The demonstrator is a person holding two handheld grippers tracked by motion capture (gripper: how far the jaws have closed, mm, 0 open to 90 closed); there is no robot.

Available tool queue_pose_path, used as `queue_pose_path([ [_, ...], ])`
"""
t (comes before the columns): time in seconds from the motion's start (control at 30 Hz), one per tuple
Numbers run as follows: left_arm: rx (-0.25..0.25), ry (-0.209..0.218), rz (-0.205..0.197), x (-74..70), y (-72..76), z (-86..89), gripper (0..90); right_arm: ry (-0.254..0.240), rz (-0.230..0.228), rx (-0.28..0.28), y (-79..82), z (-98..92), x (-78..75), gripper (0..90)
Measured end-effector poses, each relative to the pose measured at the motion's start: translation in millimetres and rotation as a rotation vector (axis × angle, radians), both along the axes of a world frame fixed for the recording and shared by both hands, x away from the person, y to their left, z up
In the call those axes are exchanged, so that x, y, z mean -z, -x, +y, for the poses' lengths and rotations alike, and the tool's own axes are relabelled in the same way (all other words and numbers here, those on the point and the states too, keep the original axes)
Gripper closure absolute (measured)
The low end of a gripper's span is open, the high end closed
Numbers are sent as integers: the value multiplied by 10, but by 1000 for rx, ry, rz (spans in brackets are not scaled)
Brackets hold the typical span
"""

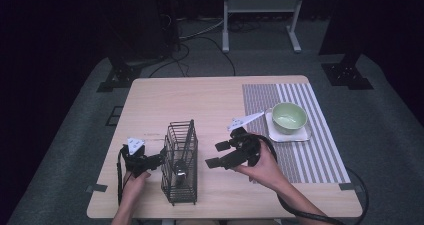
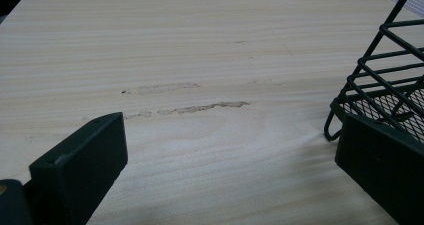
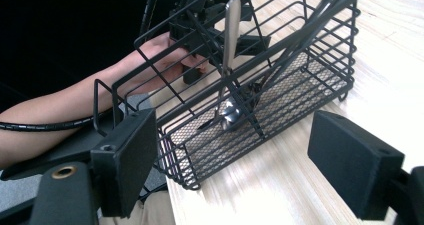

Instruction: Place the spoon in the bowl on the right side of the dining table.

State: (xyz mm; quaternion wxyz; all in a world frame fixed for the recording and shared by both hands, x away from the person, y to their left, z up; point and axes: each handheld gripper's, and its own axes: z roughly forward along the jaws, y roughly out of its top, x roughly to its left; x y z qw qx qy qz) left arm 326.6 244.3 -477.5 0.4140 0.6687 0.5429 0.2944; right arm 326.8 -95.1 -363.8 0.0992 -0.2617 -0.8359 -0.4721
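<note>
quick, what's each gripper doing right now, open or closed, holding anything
Left gripper: open, holding nothing, jaws beside the wire basket.
Right gripper: open, holding nothing, jaws facing the basket with the spoon inside.

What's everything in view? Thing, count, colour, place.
wire basket: 1, black, front middle of table
spoon: 1, silver, standing in basket
dark utensil: 1, black, leaning in basket
bowl: 1, pale green, on tray
tray: 1, white, on mat
mat: 1, grey-white striped, right side of table
table: 1, light wood
left gripper: 1, black, open, beside basket
right gripper: 1, black, open, right of basket
</note>
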Motion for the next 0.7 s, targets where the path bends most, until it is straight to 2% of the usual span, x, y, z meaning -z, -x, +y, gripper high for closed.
queue_pose_path([
  [0.7, -1, 2, 0, -1, 3, 1, 0, -19, 23, -14, -132, 240, -34, 303],
])
